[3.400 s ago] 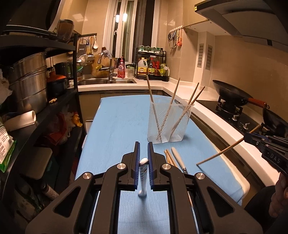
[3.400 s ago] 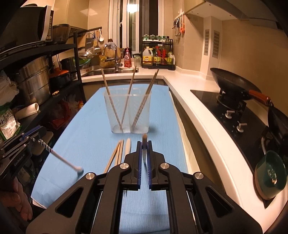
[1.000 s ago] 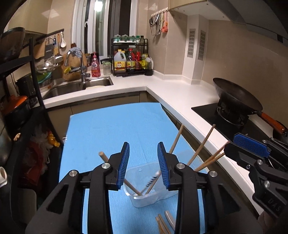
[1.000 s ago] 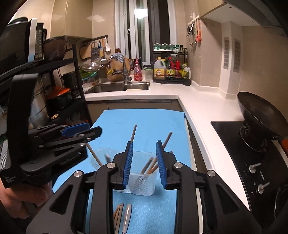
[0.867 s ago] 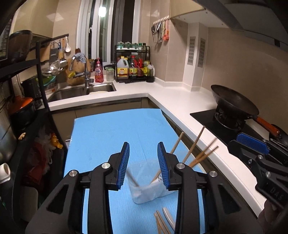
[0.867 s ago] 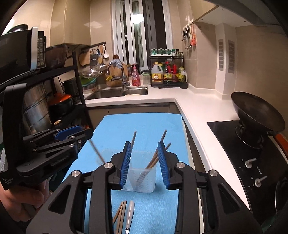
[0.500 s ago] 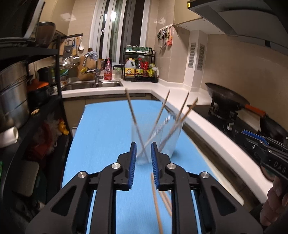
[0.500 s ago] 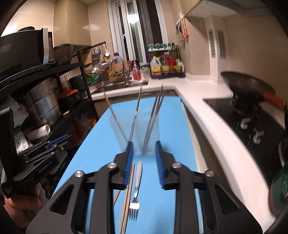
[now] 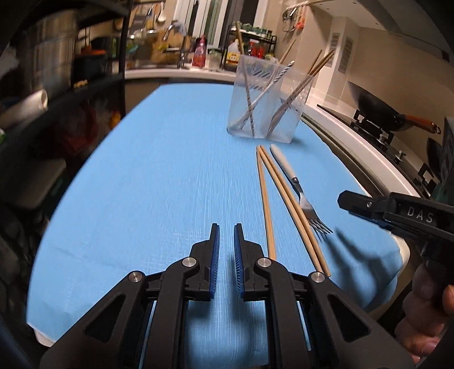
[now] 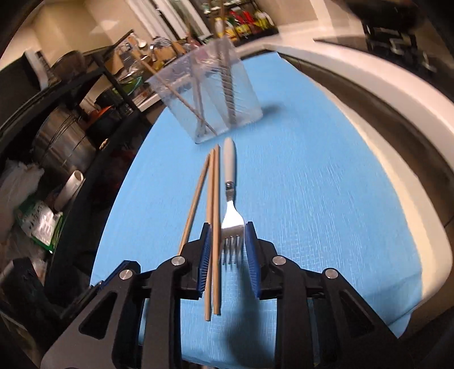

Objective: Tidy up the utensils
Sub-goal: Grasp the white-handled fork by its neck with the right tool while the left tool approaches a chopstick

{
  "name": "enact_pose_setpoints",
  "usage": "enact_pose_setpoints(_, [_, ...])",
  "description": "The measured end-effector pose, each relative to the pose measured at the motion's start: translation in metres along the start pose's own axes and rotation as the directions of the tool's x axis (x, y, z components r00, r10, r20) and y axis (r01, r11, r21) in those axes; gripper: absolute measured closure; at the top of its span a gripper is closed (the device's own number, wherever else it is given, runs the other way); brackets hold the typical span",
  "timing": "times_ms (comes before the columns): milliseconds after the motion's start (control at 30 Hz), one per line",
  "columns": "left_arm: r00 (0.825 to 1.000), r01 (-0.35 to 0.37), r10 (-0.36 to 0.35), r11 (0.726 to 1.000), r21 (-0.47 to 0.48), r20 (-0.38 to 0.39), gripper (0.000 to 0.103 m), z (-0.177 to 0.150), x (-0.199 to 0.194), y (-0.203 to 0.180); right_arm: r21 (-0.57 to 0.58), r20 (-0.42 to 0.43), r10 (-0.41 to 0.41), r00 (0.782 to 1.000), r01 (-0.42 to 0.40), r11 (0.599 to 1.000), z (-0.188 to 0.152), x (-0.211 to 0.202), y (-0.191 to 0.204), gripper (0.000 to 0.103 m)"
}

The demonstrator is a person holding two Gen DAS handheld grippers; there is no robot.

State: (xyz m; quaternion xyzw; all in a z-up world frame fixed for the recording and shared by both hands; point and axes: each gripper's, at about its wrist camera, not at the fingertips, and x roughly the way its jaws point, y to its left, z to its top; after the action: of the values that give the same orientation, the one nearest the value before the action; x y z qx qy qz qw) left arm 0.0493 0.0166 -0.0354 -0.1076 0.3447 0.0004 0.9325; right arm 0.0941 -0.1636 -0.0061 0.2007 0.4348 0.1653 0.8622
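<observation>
Blue-padded right gripper (image 10: 227, 241) now astride fork (image 10: 230, 195) tines.

Matt blue woven cloth (image 9: 159, 159) covers the bench; wooden chopsticks (image 10: 216, 227), shiny metal fork (image 10: 232, 218), clear plastic cup (image 9: 266, 99).

In the right wrist view the clear container (image 10: 211, 93) is smeared by motion, so its contents cannot be counted. The chopsticks (image 10: 213, 227) run partly behind the right hand-held gripper (image 10: 228, 244). The wok (image 10: 388, 11) is cut off at the top edge.
</observation>
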Motion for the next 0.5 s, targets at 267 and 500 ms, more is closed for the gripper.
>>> enact_pose_setpoints(267, [0.997, 0.064, -0.066, 0.997, -0.035, -0.042, 0.091, -0.012, 0.011, -0.005, 0.067, -0.088, 0.031, 0.996, -0.025, 0.997, -0.008, 0.023, -0.006, 0.072])
enact_pose_setpoints(500, [0.995, 0.084, -0.084, 0.996, 0.011, -0.049, 0.090, -0.021, 0.012, -0.020, 0.044, -0.093, 0.020, 0.995, -0.016, 0.999, -0.010, 0.025, 0.000, 0.073])
